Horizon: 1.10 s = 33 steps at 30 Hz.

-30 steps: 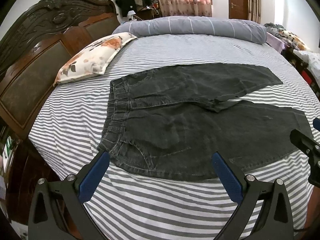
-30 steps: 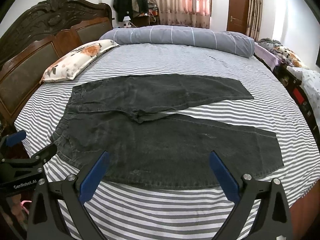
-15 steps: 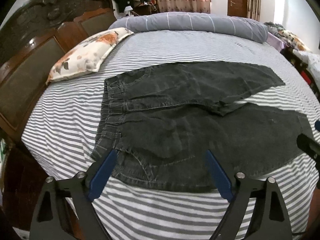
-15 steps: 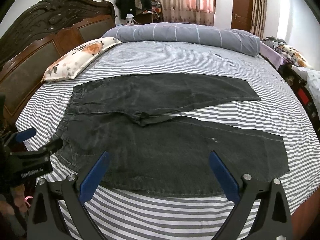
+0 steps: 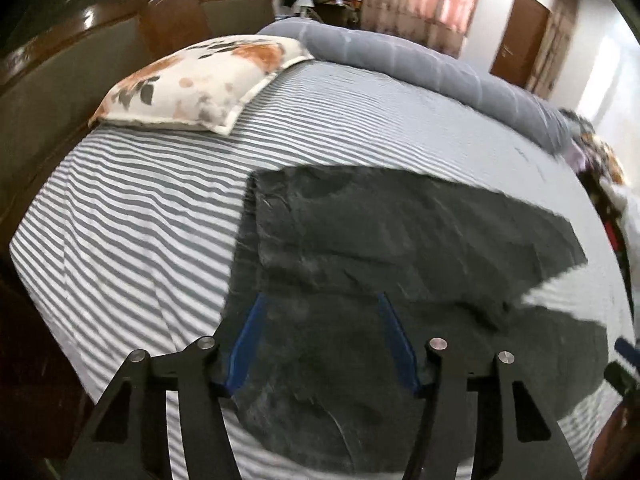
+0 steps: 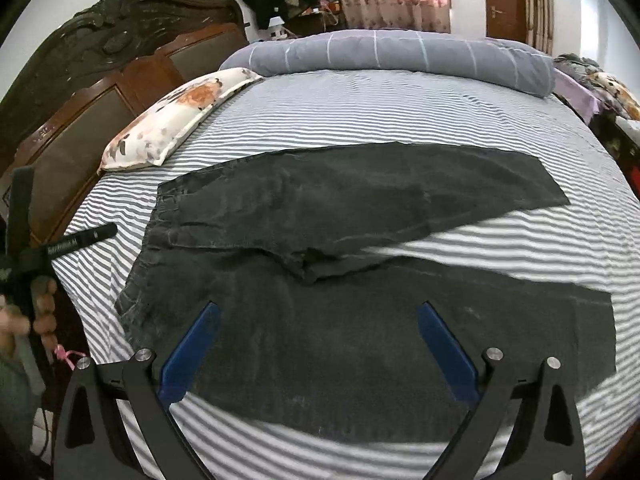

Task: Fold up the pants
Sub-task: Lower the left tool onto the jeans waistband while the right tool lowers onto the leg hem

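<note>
As the pants (image 6: 320, 280) are soft, heavyish denim, near waistband & hem should be gripped; left tool (image 5: 320, 340), just been closing, & right tool (image 6: 320, 344) are both released, nothing held.

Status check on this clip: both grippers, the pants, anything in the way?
Left gripper open, jaws just closing in over the pants, nothing pinched. Right gripper open, empty. Pants flat on the bed, unfolded. Nothing in the way.
</note>
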### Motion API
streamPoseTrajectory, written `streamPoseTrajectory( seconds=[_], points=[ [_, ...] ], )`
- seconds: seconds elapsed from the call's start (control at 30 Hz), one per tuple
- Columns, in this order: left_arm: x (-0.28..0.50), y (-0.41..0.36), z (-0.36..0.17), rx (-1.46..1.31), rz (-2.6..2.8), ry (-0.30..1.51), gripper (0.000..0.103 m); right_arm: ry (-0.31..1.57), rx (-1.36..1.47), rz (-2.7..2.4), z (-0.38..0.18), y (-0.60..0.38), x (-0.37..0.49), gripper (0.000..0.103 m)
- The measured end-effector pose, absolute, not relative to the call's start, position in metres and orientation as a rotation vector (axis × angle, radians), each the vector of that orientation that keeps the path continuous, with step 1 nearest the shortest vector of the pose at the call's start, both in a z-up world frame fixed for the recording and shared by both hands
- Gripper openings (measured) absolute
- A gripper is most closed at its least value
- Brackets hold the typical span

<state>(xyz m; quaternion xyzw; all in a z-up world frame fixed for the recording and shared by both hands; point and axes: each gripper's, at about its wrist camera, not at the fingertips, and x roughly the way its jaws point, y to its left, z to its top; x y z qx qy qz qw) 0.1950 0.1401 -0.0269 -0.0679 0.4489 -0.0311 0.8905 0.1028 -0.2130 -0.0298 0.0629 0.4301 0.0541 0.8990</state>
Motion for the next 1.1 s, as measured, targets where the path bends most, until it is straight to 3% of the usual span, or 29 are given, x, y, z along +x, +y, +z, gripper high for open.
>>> streamPoseTrajectory(
  seconds=[0.4,0.7,0.8,1.1],
  points=[
    [0.302,0.202,-0.082,-0.36,-0.123,0.943,0.058,0.955,0.117,0.143,-0.072,-0.206,0.184,0.097],
    [0.316,0.209,-0.127,-0.412,-0.174,0.946,0.055,0.987,0.127,0.144,-0.097,-0.199,0.218,0.095],
    [0.321,0.205,-0.133,-0.392,-0.199,0.944,0.049,0.997,0.121,0.142,-0.103,-0.195,0.226,0.095],
    [0.352,0.21,-0.141,-0.409,-0.184,0.933,0.048,1.018,0.093,0.148,-0.117,-0.183,0.237,0.094]
  ],
)
